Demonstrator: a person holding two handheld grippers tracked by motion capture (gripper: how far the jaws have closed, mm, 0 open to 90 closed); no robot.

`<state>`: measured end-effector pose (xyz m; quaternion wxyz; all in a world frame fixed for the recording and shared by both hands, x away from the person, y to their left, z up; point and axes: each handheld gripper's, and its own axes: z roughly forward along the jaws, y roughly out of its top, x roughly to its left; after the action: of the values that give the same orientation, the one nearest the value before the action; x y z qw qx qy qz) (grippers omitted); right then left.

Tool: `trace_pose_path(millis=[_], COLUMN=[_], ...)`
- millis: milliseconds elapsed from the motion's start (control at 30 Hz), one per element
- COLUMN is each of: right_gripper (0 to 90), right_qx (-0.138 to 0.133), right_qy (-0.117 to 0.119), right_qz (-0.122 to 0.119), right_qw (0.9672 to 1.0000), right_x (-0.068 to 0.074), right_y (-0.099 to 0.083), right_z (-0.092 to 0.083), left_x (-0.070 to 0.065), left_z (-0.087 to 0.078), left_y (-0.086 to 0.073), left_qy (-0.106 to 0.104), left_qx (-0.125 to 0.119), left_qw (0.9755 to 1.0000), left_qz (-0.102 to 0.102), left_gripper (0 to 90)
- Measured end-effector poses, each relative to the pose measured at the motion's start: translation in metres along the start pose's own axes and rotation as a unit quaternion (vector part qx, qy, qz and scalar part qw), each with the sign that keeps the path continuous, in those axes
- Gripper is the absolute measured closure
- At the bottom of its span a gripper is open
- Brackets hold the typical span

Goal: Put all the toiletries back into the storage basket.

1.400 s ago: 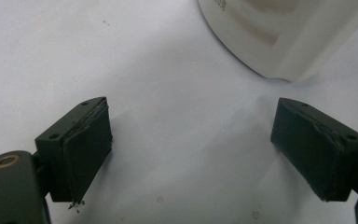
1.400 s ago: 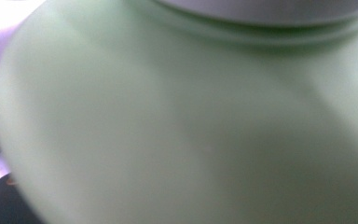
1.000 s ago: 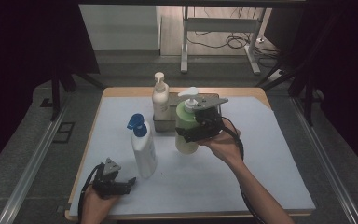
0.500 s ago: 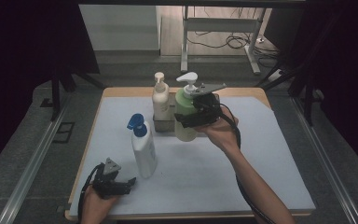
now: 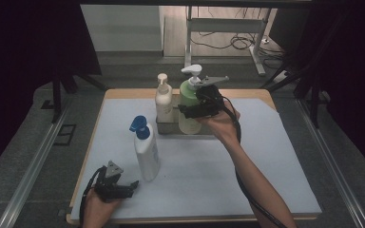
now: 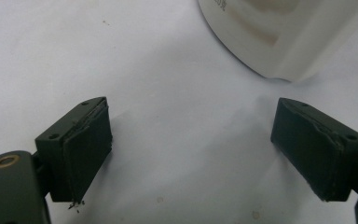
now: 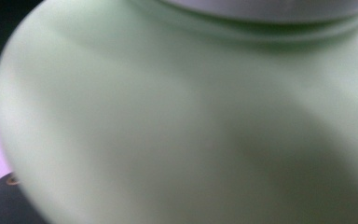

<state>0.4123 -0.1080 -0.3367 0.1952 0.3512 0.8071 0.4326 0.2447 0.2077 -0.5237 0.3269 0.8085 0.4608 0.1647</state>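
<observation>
At upper centre of the high view, the green pump bottle point(image 5: 188, 107) is clamped by the right gripper point(image 5: 196, 110) over the metal tray point(image 5: 167, 127), beside the cream bottle point(image 5: 163, 98). Lower left, the left gripper point(image 5: 123, 189) is held apart near the blue-capped bottle point(image 5: 145, 149).

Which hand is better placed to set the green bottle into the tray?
Right. Its tongs already grip the green bottle at the tray, beside the cream bottle. The left tongs rest open near the table's front edge.

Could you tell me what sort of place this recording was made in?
Probably a lab or studio data-collection station, not a home: a table covered in a plain white mat stands between dark curtains, with loose cables on the floor behind, and pump bottles such as the green bottle serve as props.
</observation>
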Motion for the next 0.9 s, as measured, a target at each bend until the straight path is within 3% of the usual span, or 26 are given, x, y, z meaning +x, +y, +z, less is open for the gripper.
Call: trace_pose_path(millis=[900], right_gripper=[12.0], right_qx=[-0.007], right_qy=[-0.035], right_qz=[0.013], right_qw=[0.9993], right_x=[-0.021], right_y=[0.02], right_z=[0.038], left_x=[0.0], left_z=[0.0], left_y=[0.0], left_qy=[0.0], left_qx=[0.0], left_qw=[1.0], left_qz=[0.0], left_gripper=[12.2])
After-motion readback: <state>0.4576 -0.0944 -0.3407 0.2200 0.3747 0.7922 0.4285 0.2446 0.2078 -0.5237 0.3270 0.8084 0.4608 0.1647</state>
